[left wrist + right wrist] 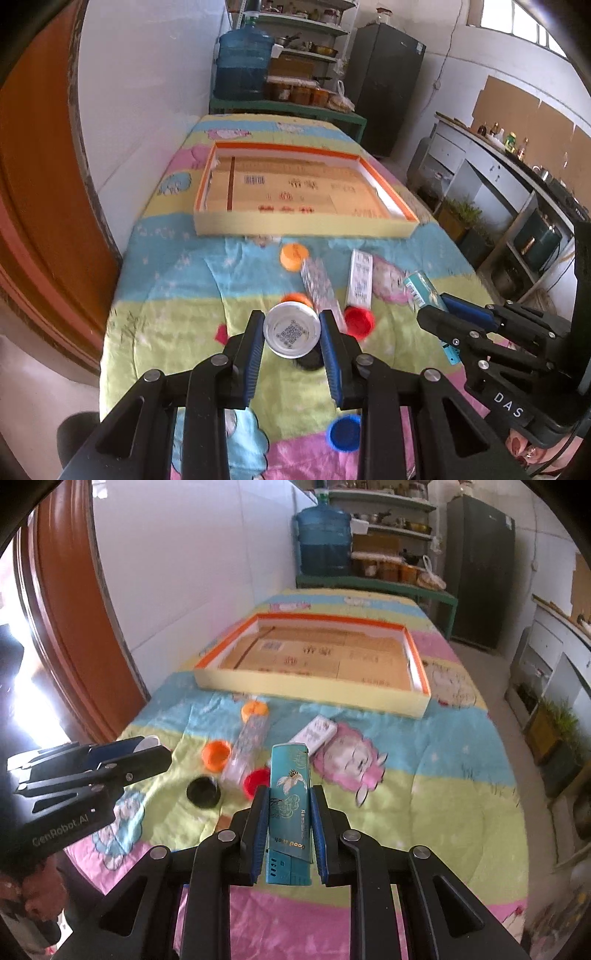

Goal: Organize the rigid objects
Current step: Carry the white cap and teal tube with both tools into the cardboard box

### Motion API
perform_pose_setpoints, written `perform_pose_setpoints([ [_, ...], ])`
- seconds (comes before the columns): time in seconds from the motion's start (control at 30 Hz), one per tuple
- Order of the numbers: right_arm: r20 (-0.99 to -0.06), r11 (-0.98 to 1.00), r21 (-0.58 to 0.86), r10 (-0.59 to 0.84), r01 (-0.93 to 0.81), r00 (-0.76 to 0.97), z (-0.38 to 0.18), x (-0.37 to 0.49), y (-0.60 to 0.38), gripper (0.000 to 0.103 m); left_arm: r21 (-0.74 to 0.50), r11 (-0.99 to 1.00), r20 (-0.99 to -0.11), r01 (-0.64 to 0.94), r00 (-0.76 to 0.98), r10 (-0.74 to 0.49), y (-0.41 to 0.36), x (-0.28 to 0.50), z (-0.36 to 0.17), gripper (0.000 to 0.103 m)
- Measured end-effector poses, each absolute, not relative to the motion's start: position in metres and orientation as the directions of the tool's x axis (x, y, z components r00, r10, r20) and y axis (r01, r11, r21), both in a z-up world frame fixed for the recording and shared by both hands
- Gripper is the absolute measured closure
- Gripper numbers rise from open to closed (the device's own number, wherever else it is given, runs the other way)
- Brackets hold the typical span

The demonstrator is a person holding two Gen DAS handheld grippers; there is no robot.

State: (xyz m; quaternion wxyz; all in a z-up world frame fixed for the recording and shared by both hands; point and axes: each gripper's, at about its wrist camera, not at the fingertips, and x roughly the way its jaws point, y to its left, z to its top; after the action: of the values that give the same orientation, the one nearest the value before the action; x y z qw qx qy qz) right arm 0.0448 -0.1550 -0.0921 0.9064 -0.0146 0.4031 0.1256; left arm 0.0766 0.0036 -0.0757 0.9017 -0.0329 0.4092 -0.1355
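My left gripper (pixel 291 319) is shut on a white round lid (pixel 291 334) with a printed code, held above the bedspread. My right gripper (pixel 290 794) is shut on a teal lighter-shaped box (pixel 290 797); it also shows at the right of the left wrist view as the teal box (pixel 423 290). On the cloth lie a clear bottle (pixel 245 746) with an orange cap (pixel 255 709), an orange cap (pixel 216 754), a red cap (pixel 256 781), a black cap (pixel 202 791), a white carton (pixel 314 734) and a blue cap (pixel 345 432). The shallow orange-rimmed box (pixel 314 696) lies beyond, with only cardboard lining in it.
The patterned bedspread (pixel 424 794) covers the table, with a white wall and brown door (pixel 70 627) at the left. A blue water jug (pixel 324 541), shelves and a dark fridge (pixel 476 568) stand behind. Counters and crates line the right side (pixel 554 738).
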Motion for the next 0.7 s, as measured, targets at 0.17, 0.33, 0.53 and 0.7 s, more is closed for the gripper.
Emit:
perform_pose_setpoints([
  [0.17,-0.712,0.964,0.062,0.223,-0.257,0.666,-0.077,0.06,-0.159,0.081,-0.126,0.971,-0.706,0.204,0.669,-0.232,0.002,0.096,-0.056,0.073],
  [0.33,-0.699,0.959,0.078,0.248,-0.272,0.671,-0.065,0.086,-0.167,0.081,-0.103,0.976,-0.688,0.194,0.695,-0.211,0.001,0.124,-0.039,0.073],
  [0.53,-0.688,0.954,0.08,0.262,-0.288,0.676,-0.051,0.128,-0.179,0.081,-0.089,0.979,-0.685,0.184,0.702,-0.194,0.0,0.167,-0.027,0.073],
  [0.7,-0.69,0.95,0.082,0.272,-0.3,0.671,-0.048,0.163,-0.185,0.081,-0.093,0.979,-0.692,0.183,0.695,-0.196,-0.001,0.206,-0.027,0.073],
])
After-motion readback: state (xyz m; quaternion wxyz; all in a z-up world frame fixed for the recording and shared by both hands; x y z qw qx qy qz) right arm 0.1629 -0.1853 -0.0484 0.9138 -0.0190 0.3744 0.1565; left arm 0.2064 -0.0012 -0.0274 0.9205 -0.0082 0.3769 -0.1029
